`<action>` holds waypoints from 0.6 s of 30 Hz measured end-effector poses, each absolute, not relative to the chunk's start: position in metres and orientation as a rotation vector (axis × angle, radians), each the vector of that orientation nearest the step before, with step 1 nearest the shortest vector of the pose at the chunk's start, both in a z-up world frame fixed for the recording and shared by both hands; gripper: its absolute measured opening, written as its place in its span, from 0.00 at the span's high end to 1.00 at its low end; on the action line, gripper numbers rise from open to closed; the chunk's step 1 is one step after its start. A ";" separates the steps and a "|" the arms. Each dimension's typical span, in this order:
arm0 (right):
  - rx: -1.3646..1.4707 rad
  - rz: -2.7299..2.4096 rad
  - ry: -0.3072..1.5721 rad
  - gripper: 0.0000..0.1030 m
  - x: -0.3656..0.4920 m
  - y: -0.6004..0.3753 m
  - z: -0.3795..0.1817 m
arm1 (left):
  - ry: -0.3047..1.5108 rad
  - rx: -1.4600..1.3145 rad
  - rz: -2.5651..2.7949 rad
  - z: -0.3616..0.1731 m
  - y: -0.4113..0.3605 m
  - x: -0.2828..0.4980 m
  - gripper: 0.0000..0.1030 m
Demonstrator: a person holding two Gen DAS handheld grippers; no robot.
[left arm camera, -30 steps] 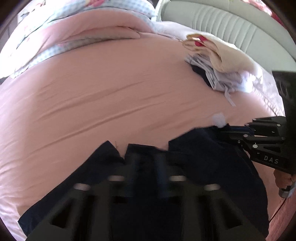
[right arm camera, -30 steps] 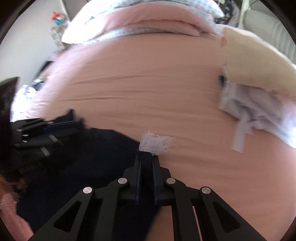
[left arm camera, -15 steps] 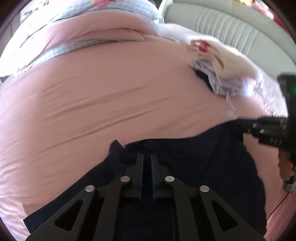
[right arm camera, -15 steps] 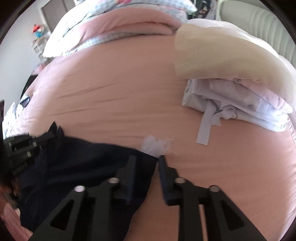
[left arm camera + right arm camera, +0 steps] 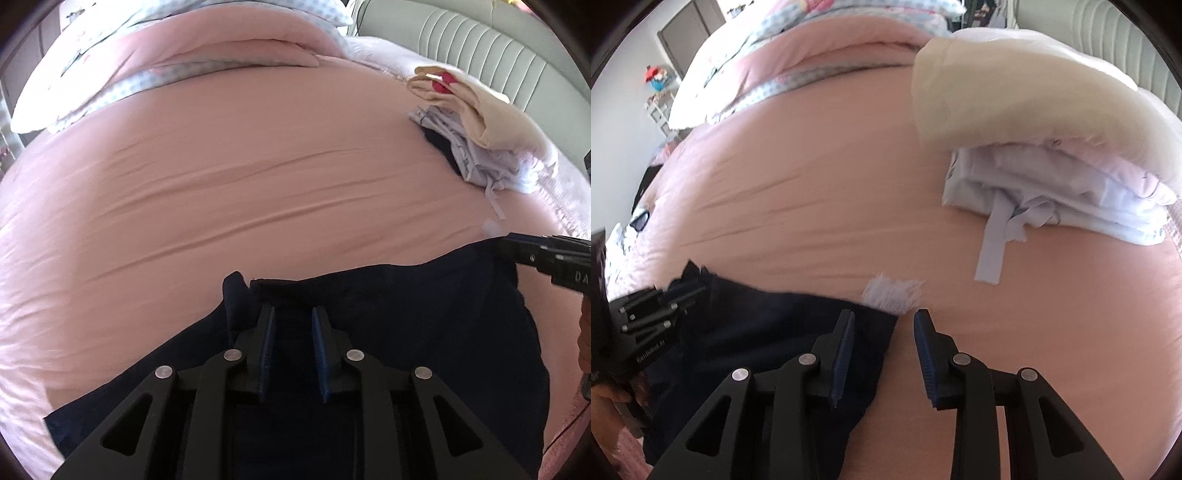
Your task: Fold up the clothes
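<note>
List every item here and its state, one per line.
Left gripper: open, just opening, above the navy garment.
Right gripper: open over the garment's corner.
Navy garment: lying on the bed, released.
Clothes pile: folded, stacked.
Bedsheet: lightly wrinkled.

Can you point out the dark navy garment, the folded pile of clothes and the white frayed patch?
dark navy garment (image 5: pixel 424 314), left wrist view, its flat middle.
folded pile of clothes (image 5: pixel 1052 177), right wrist view, the white folded layers.
white frayed patch (image 5: pixel 892 293), right wrist view, its centre.
</note>
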State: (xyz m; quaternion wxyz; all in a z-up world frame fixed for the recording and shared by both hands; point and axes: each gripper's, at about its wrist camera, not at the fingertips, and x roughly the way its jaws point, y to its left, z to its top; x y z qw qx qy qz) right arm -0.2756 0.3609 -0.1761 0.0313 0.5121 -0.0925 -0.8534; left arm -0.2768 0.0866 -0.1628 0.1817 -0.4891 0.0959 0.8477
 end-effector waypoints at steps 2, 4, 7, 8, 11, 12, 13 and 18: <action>1.590 -2.608 -0.255 0.69 -0.276 0.356 -0.179 | 0.305 -1.392 2.395 -0.165 0.094 -0.278 0.78; 1.593 -2.599 -0.223 0.69 -0.275 0.347 -0.180 | 0.310 -1.376 2.397 -0.164 0.096 -0.278 0.79; 1.580 -2.602 -0.209 0.68 -0.274 0.338 -0.181 | 0.312 -1.346 2.399 -0.164 0.098 -0.277 1.00; 1.575 -2.604 -0.214 0.69 -0.276 0.336 -0.182 | 0.289 -1.329 2.414 -0.160 0.095 -0.276 1.00; 1.548 -2.618 -0.262 0.68 -0.273 0.336 -0.179 | 0.198 -1.271 2.466 -0.144 0.080 -0.275 1.00; 1.535 -2.625 -0.282 0.68 -0.272 0.338 -0.177 | 0.167 -1.251 2.482 -0.139 0.075 -0.275 1.00; 1.523 -2.637 -0.298 0.68 -0.270 0.340 -0.176 | 0.141 -1.244 2.493 -0.136 0.070 -0.275 1.00; 1.508 -2.672 -0.350 0.68 -0.268 0.333 -0.169 | 0.172 -1.311 2.533 -0.151 0.056 -0.286 1.00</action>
